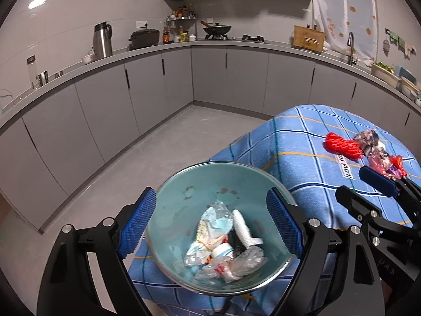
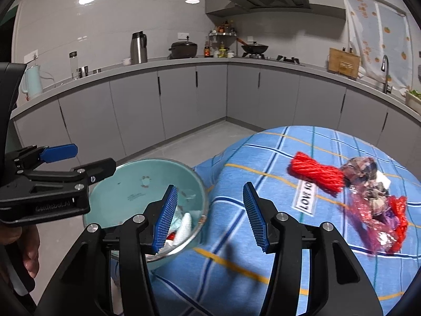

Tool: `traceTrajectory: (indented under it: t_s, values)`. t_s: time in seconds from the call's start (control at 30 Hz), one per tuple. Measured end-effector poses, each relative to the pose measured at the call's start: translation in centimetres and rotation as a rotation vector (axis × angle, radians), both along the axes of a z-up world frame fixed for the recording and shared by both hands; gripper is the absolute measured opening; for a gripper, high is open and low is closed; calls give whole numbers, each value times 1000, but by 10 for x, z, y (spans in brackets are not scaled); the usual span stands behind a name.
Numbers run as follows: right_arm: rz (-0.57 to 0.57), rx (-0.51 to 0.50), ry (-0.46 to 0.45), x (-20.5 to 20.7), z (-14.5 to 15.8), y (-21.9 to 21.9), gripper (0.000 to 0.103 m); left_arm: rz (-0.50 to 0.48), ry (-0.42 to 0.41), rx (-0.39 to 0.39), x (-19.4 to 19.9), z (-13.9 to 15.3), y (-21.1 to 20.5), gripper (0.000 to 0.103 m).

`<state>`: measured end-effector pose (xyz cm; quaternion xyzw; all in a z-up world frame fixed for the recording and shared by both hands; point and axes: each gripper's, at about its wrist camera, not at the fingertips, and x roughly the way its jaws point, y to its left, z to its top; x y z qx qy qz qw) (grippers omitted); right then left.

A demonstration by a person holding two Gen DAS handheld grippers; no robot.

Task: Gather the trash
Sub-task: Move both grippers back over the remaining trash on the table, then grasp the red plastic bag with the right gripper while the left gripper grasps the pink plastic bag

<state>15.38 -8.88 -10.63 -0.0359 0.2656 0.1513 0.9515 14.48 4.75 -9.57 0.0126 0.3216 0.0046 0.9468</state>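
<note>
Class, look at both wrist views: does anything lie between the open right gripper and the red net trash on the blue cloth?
Nothing visible does. Only bare checked cloth separates the right gripper from the red net. The bowl sits off to its left.

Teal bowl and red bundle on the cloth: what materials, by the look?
Teal bowl: likely glass or clear plastic, glossy; its rim is see-through and the wall shows reflections. Red bundle: looks like twisted plastic twine or yarn, ribbed strands, slight sheen; which one is unclear.
</note>
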Motion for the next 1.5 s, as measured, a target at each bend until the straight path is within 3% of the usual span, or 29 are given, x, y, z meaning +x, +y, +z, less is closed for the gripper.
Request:
traceTrajectory:
  t_s: [0.53,0.77,1.07,1.5]
  values:
    - [-150,31,-24,-5,10,-73,57,-62,-28,34,10,8,-61,93]
    - [-269,44,-45,-13,17,-126,60,-149,-44,46,14,14,-111,97]
    - [-397,85,-34,-22,10,-183,61,-266,-36,79,21,10,-174,97]
    - [-601,70,41,-23,-9,-258,63,-334,-4,122,44,-10,-237,97]
